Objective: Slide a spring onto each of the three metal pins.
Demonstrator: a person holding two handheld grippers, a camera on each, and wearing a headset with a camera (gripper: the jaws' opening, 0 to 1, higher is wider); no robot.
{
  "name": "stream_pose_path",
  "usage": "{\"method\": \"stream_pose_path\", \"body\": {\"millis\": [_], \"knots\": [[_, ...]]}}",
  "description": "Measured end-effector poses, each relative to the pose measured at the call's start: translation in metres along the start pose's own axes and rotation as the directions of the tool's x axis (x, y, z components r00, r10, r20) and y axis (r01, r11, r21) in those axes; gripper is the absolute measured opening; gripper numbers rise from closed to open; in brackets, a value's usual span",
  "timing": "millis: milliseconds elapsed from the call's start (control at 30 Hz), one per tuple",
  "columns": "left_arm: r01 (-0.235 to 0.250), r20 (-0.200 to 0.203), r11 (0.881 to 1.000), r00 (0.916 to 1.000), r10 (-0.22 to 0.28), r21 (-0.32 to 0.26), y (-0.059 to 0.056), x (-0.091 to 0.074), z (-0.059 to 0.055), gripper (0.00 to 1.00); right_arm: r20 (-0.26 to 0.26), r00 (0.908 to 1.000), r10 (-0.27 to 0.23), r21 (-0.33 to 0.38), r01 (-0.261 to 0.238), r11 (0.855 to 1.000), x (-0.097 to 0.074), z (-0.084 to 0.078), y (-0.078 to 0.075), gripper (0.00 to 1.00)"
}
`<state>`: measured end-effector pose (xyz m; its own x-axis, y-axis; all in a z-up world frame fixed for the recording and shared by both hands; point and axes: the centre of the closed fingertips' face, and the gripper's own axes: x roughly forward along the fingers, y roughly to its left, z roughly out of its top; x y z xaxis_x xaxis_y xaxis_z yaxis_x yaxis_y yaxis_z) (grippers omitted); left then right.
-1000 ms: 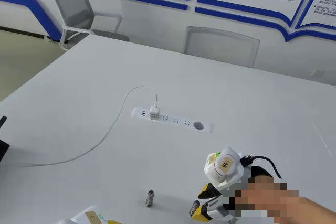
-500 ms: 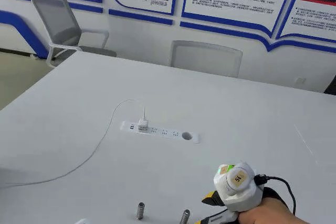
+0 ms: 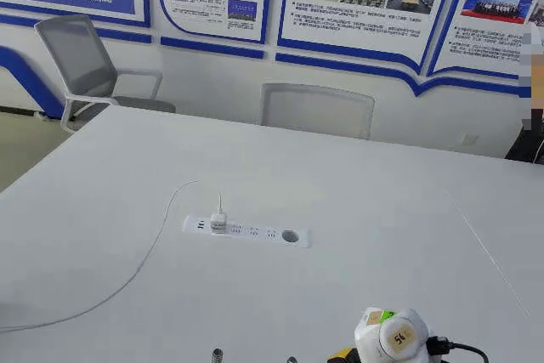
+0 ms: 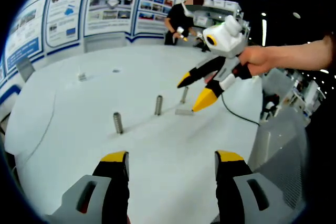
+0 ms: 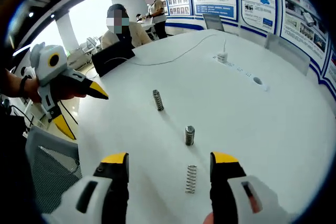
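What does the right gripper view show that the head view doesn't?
Right gripper view: a third spring nearest the right gripper, whose jaws are open; the left gripper; a seated person. Head view: another person at its right edge. Both: the table, power strip, cable and two pins wearing springs, just their tops at the head view's bottom edge.

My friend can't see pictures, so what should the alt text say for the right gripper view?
The right gripper, jaws open, frames a spring on a white table, with two upright pins, seemingly spring-covered, beyond it. The left gripper hangs at the left.
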<state>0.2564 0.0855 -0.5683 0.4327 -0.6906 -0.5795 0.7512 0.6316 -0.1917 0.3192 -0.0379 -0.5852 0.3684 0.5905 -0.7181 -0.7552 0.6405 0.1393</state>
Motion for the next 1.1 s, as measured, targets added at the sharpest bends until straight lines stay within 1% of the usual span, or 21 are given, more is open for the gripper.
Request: {"method": "stream_pose_path", "body": {"millis": [300,367,400,500,600,700,767,1000,1100], "knots": [[-0.001,0.000,1.000,1.0000,0.001,-0.004,-0.001,0.002,0.003,0.68,0.015,0.9998,-0.014,0.036,0.013,0.999,-0.005,-0.010,-0.002,0.65],[-0.004,-0.001,1.000,1.0000,0.004,-0.005,-0.001,0.003,0.002,0.68,0.023,0.9994,-0.027,0.045,0.025,0.999,-0.006,-0.012,-0.005,0.65],[-0.008,0.000,1.000,1.0000,0.008,-0.005,-0.001,0.003,0.002,0.68,0.032,0.9989,-0.035,0.050,0.033,0.998,-0.007,-0.012,-0.006,0.65],[-0.005,-0.002,1.000,1.0000,0.005,-0.007,-0.001,0.004,0.002,0.68,0.066,0.9970,-0.040,0.076,0.035,0.997,-0.010,-0.009,-0.007,0.66],[-0.004,-0.003,1.000,1.0000,0.004,-0.006,-0.001,0.005,0.003,0.68,0.079,0.9958,-0.046,0.082,0.039,0.996,-0.011,-0.009,-0.008,0.67],[-0.004,-0.003,1.000,1.0000,0.004,-0.007,-0.001,0.006,0.003,0.68,0.087,0.9957,-0.034,0.094,0.026,0.995,-0.013,-0.009,-0.004,0.71],[-0.002,-0.003,1.000,1.0000,0.002,-0.005,-0.001,0.006,0.004,0.68,0.096,0.9945,-0.041,0.097,0.032,0.995,-0.015,-0.010,-0.002,0.72],[0.002,-0.001,1.000,1.0000,-0.002,-0.003,-0.003,0.007,0.006,0.68,0.114,0.9925,-0.045,0.123,0.030,0.992,-0.019,-0.016,0.004,0.76],[0.005,-0.003,1.000,1.0000,-0.005,0.000,-0.004,0.007,0.006,0.69,0.125,0.9909,-0.050,0.132,0.034,0.991,-0.022,-0.018,0.005,0.77]]}}
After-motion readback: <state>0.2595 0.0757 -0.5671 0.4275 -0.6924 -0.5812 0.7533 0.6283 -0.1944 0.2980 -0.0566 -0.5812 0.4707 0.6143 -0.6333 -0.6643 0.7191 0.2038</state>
